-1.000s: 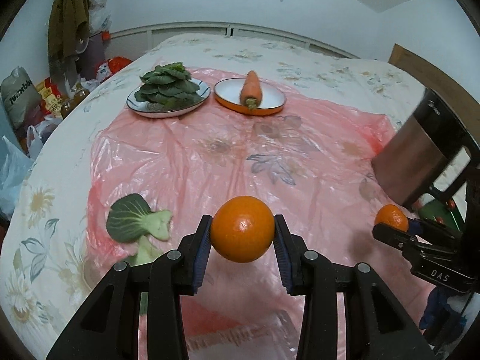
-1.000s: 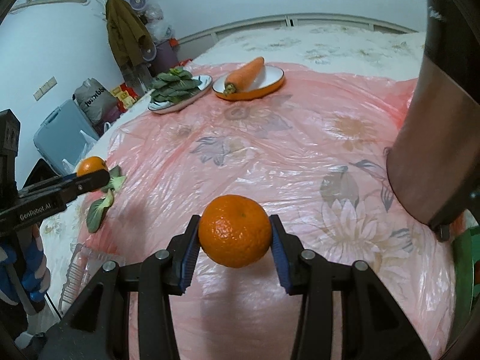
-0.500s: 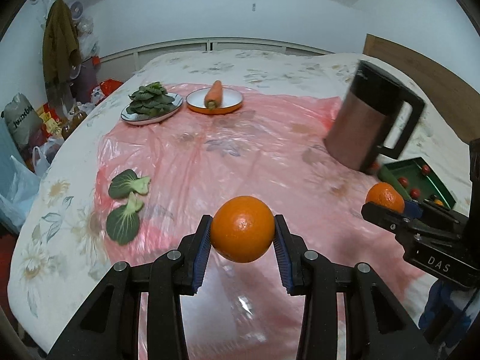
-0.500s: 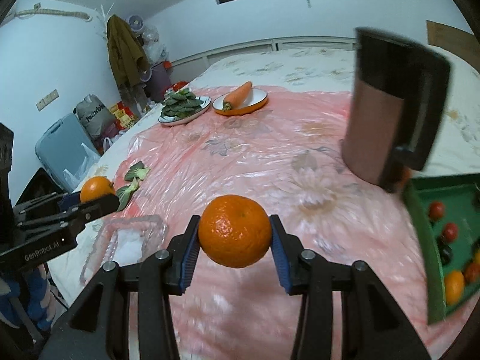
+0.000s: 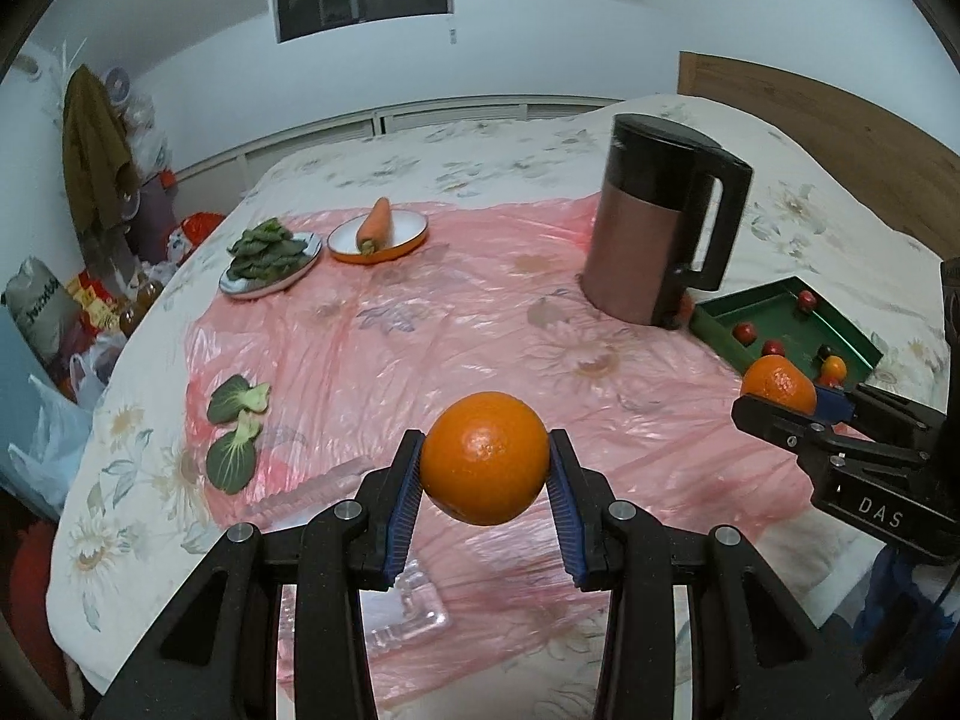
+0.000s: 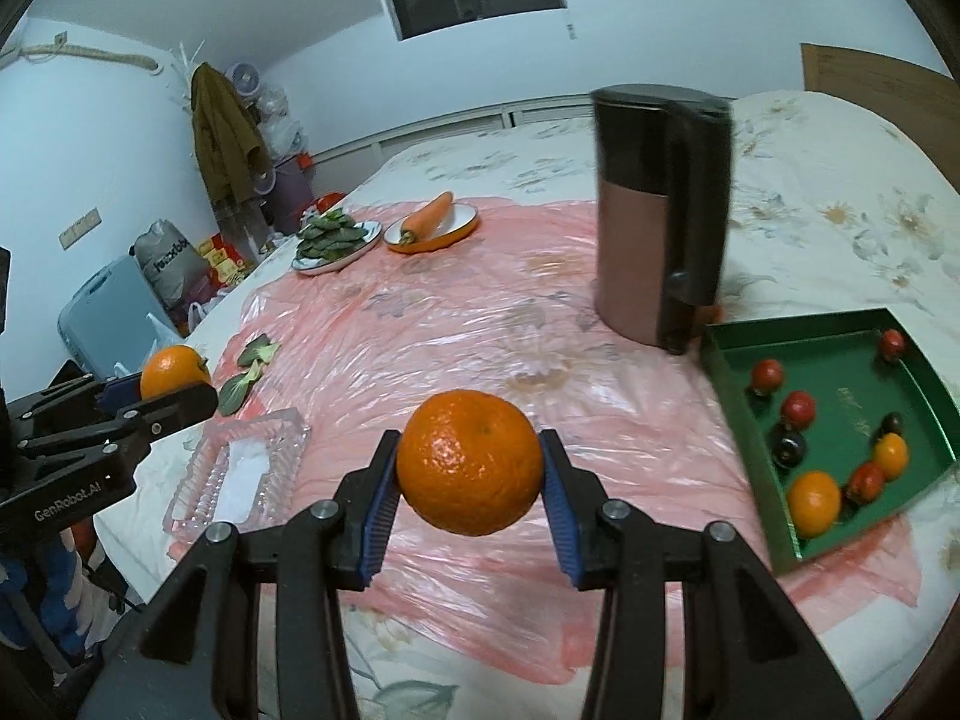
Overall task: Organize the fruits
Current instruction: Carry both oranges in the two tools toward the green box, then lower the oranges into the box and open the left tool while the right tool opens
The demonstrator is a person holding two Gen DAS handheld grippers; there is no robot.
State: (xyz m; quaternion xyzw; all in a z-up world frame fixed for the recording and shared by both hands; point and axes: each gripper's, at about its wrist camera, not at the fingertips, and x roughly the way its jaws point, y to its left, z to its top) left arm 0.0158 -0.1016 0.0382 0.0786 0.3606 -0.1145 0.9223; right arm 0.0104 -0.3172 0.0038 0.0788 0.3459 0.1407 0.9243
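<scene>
i pulled both tongs up and back; left tongs (image 5: pixel 485 468) grasp an orange (image 5: pixel 483 457), right tongs (image 6: pixel 470 471) grasp another orange (image 6: pixel 470 461). green tray (image 6: pixel 837 324) now at right of frame, likely drop spot.

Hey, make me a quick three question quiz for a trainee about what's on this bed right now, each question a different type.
1. True or false: each set of tongs, left and right, grips an orange.
2. Multiple choice: what lies in the orange-rimmed bowl? A) a banana B) a carrot C) an egg
3. Fill in: the small red fruits lie in a ____ tray beside the kettle.

Key:
1. True: the left orange and the right orange are both clamped between blue pads.
2. B, a carrot.
3. Green.
</scene>
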